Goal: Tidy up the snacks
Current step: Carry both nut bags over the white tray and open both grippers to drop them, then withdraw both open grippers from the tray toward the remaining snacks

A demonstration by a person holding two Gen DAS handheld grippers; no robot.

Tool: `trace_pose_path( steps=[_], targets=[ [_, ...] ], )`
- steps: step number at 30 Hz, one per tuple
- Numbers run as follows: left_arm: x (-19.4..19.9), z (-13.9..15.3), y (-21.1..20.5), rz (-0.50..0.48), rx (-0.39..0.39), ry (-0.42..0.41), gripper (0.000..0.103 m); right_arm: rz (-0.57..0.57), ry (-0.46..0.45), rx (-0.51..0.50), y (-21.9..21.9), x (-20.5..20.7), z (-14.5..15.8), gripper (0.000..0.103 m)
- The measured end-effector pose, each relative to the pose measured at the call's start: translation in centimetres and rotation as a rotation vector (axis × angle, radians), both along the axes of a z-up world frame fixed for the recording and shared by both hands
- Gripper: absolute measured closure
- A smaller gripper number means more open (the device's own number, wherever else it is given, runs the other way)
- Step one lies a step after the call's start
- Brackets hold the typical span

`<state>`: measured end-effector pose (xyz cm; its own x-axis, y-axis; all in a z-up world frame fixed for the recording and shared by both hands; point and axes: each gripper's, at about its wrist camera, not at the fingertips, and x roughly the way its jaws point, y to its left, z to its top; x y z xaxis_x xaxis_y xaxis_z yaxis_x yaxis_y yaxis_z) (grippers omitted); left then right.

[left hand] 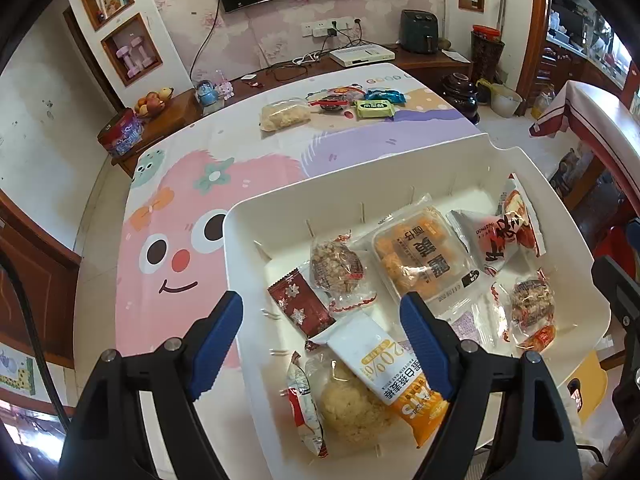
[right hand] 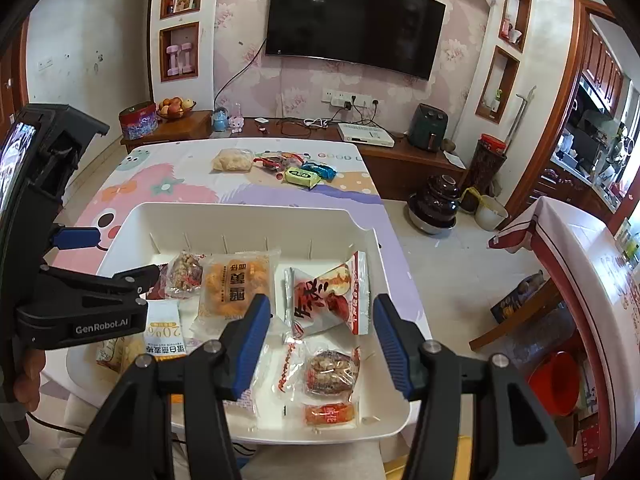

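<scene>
Grippers both open, empty: left gripper (left hand: 322, 344), right gripper (right hand: 318, 346) hover over white bin (right hand: 240, 216); far snacks (right hand: 280, 166) remain for sorting.

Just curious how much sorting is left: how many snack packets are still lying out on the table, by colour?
clear bag of pale puffs: 1
green packet: 1
blue packet: 1
red-trimmed packets: 2, overlapping, so hard to separate
Total: 5
</scene>
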<state>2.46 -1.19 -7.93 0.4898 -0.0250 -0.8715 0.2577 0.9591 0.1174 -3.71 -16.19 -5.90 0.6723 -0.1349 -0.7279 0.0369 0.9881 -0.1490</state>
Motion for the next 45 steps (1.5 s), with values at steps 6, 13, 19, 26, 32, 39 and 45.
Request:
trace_pose_path(
  steps=[6,13,19,26,32,39,45],
  targets=[
    [-0.1,0.2,0.4,0.008,-0.004,-0.006,0.023,0.003,-0.002,-0.001,0.1,0.0,0.0,0.049],
    [-0.6,1.0,0.5,0.01,-0.006,-0.04,0.023,0.002,-0.002,-0.002,0.2,0.1,0.2,0.049],
    [-0.6,1.5,0.3,0.004,-0.004,-0.067,0.023,0.002,0.0,-0.003,0.3,0.2,0.2,0.049],
    [-0.2,2.3,0.4,0.008,-0.018,-0.082,0.023,0.025,0.011,-0.009,0.2,0.9,0.0,0.049],
    [0.7,3.6,1.1,0.037,-0.038,-0.111,0.023,0.073,0.004,-0.019,0.6,2.3,0.1,0.049],
    [3.1,6.6,1.8,0.073,-0.034,-0.181,0.023,0.155,0.067,0.067,-0.3,6.5,0.7,0.049],
    [6.8,10.2,2.1,0.064,-0.039,-0.233,0.023,0.22,0.085,0.124,-2.3,12.4,3.9,0.049]
  ],
)
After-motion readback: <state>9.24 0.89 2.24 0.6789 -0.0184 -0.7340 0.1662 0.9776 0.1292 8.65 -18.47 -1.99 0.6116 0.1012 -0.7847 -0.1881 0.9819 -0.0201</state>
